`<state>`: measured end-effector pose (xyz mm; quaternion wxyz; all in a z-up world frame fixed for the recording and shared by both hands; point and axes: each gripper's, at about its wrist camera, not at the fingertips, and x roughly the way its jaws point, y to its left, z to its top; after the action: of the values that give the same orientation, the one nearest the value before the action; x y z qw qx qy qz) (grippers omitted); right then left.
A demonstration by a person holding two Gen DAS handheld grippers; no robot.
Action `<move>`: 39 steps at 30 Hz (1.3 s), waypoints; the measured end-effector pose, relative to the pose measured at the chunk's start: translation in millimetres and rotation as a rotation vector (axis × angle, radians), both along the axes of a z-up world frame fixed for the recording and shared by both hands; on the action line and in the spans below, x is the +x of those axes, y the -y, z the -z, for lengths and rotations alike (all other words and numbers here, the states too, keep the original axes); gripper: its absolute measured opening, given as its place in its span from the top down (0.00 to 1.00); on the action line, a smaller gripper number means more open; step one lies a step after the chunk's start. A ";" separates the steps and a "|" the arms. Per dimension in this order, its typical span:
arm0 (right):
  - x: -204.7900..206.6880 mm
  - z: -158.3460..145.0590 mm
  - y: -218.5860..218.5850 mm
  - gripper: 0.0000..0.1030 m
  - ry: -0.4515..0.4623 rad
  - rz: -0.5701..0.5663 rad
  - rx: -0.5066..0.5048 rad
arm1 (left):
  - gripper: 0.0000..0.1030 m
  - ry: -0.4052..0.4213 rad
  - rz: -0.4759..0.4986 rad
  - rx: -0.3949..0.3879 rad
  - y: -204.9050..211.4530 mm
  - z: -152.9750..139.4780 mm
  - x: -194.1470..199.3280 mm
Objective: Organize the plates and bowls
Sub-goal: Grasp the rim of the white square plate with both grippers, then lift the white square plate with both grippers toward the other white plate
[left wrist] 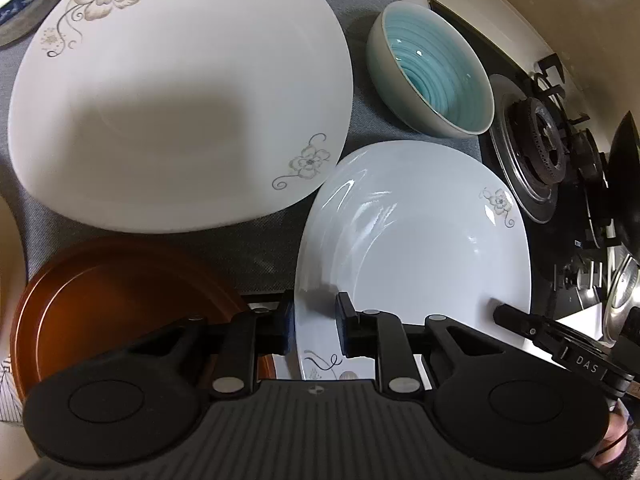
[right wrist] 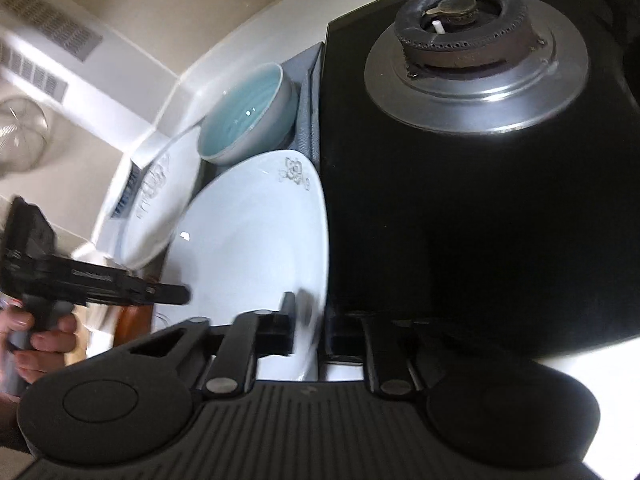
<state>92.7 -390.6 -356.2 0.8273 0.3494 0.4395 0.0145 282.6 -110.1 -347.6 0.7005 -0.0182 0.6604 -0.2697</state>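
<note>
A pale blue-white plate with small flower prints [left wrist: 416, 240] is tilted up off the grey mat. My left gripper [left wrist: 314, 328] is shut on its near left rim. My right gripper [right wrist: 310, 328] is shut on its right rim, and the plate also shows in the right wrist view [right wrist: 248, 240]. A large white flowered plate [left wrist: 176, 96] lies on the mat to the left. A brown plate [left wrist: 104, 304] lies at the lower left. A grey bowl with a turquoise inside [left wrist: 432, 68] stands behind the held plate.
A grey mat [left wrist: 260, 256] covers the counter. A black gas hob with a burner [right wrist: 472, 44] lies right beside the plates. A blue patterned dish rim [left wrist: 28, 4] shows at the far left. A dark pan [left wrist: 624, 176] sits at the right edge.
</note>
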 end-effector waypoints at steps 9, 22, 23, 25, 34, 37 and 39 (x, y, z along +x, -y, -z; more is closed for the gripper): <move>-0.4 -4.2 4.9 0.88 -0.027 -0.031 -0.003 | 0.79 0.008 -0.037 -0.011 -4.6 -10.1 -9.2; -4.6 -21.6 -1.3 0.89 0.002 -0.079 -0.132 | 0.73 0.014 -0.065 0.023 14.1 2.4 -23.8; -5.2 -27.2 -4.2 0.89 0.020 -0.088 -0.163 | 0.73 -0.019 -0.101 -0.003 9.1 3.0 -22.5; -6.2 -35.3 -5.3 0.89 0.038 -0.090 -0.181 | 0.74 -0.035 -0.133 -0.057 2.2 -0.8 -21.3; -10.7 -49.6 1.2 0.88 0.066 -0.075 -0.131 | 0.73 -0.004 -0.154 -0.080 -1.7 -16.7 -29.0; -12.1 -60.7 -4.3 0.88 0.101 -0.091 -0.141 | 0.73 0.005 -0.195 -0.115 -19.6 -27.8 -30.3; -8.2 -66.0 -9.1 0.87 0.121 -0.105 -0.143 | 0.73 0.019 -0.215 -0.116 -28.3 -33.6 -29.2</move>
<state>84.5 -381.5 -290.1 0.8733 0.2644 0.4064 0.0471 253.4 -81.8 -314.0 0.7294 -0.1268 0.6313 -0.2311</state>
